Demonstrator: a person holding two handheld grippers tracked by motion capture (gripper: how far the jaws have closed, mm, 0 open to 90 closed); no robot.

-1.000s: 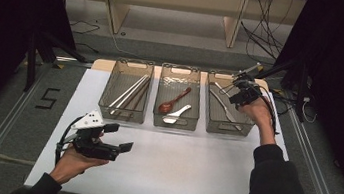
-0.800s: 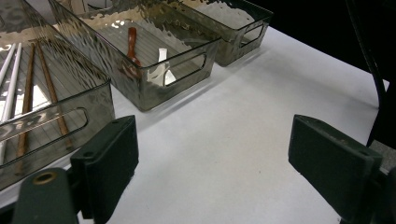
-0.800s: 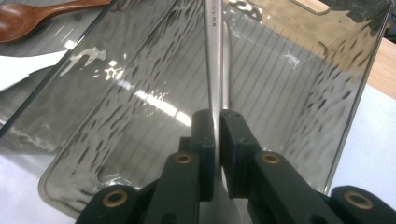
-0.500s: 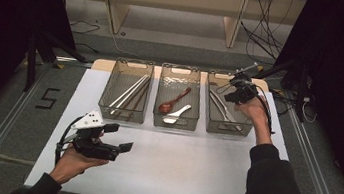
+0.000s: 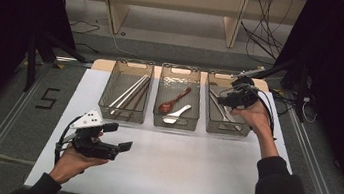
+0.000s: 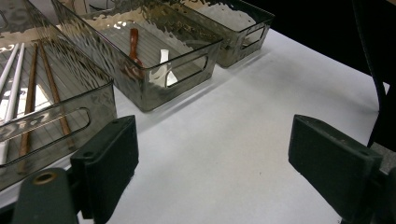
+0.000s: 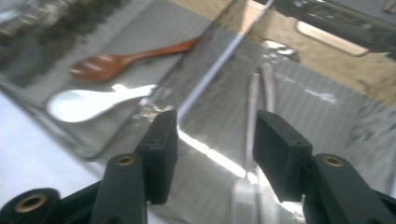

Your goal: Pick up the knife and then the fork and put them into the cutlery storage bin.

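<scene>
Your left gripper (image 5: 113,136) sits at the lower left of the high view, low over the white table (image 5: 189,180). Its jaws are wide apart and hold nothing.

Above it is the left bin (image 5: 108,105). It has white and brown chopsticks (image 5: 129,94) lying in it. The middle bin (image 5: 174,123) holds a brown spoon (image 5: 172,102) and a white spoon (image 5: 177,114).

At the upper right, your right gripper (image 5: 224,100) hangs over the right bin (image 5: 216,127). In the right gripper view its jaws are partly open and pinch nothing. Shiny metal forks (image 7: 254,121) lie in the bin just past them; the picture is blurry.

It looks like the job is sorting. Nothing lies loose on the table, so most seems done. What is left, I think, is to pull your right gripper away.
</scene>
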